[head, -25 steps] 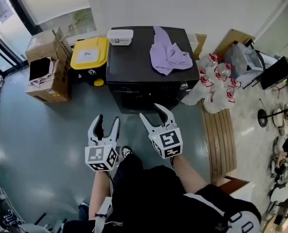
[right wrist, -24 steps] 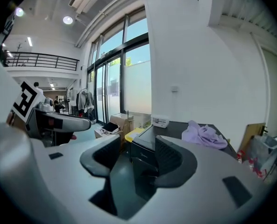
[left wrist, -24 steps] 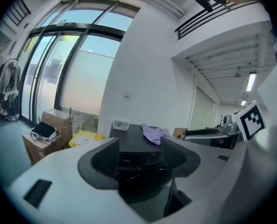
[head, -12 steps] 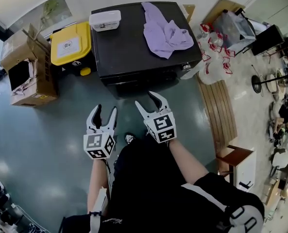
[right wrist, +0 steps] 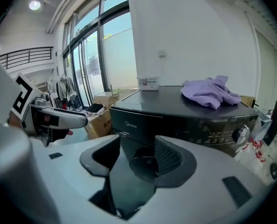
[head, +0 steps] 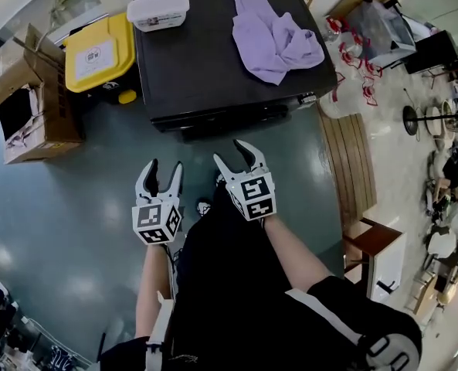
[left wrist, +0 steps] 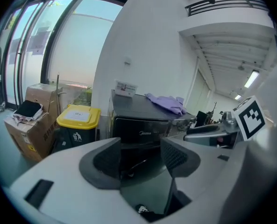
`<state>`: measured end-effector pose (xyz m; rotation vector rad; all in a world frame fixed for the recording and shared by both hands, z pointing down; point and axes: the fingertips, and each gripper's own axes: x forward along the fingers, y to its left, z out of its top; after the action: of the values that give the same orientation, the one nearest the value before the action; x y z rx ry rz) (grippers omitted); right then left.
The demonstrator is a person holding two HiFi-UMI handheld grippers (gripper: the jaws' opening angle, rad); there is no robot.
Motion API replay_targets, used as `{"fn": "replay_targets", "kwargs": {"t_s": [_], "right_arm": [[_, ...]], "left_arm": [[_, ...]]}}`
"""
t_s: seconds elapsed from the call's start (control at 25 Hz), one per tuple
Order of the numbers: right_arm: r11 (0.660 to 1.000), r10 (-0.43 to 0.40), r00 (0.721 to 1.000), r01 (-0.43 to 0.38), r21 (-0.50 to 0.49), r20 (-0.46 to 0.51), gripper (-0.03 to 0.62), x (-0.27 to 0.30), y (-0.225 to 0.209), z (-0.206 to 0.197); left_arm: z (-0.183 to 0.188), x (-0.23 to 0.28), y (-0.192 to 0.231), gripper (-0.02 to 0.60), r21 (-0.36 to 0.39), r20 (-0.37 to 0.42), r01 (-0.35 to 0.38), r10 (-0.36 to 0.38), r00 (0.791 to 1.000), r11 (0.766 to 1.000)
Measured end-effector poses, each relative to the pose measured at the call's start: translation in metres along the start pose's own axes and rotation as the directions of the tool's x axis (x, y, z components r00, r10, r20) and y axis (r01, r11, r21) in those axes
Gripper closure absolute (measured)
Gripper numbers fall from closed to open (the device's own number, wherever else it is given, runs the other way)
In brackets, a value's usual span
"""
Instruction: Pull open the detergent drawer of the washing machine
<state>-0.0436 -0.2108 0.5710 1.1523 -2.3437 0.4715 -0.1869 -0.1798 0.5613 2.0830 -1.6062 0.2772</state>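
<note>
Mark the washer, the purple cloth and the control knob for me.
Washer [head: 205,68]: head view, bare part of its top panel.
Cloth [head: 275,37]: head view, middle of the heap.
Knob [right wrist: 241,133]: right gripper view, its front face.

The white, black-padded left gripper [head: 164,170] and the matching right gripper [head: 234,158] are held level, side by side ahead of the body. Both sets of jaws are seen spread apart, with nothing clasped. The left forearm [head: 153,273] and right forearm [head: 293,255] are stretched forward.
</note>
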Motion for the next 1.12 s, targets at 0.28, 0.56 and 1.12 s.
{"fn": "replay_targets", "kwargs": {"t_s": [0.28,0.56,1.12], "right_arm": [[0.999,-0.028,0.999,0.029,0.015,-0.028,0.356,0.045,-0.025,-0.004],[0.997,-0.046,0.998,0.048,0.059,-0.039,0.361,0.07,-0.039,0.002],[0.99,-0.067,0.997,0.071,0.119,-0.039,0.381,0.091,-0.046,0.014]], "left_arm": [[-0.007,0.054,0.037,0.313,0.002,-0.038,-0.034,0.034,0.999,0.999],[-0.003,0.087,0.047,0.313,0.005,-0.062,-0.024,0.024,0.998,1.0],[0.01,0.107,0.052,0.313,-0.001,-0.047,-0.027,0.027,0.999,1.0]]}}
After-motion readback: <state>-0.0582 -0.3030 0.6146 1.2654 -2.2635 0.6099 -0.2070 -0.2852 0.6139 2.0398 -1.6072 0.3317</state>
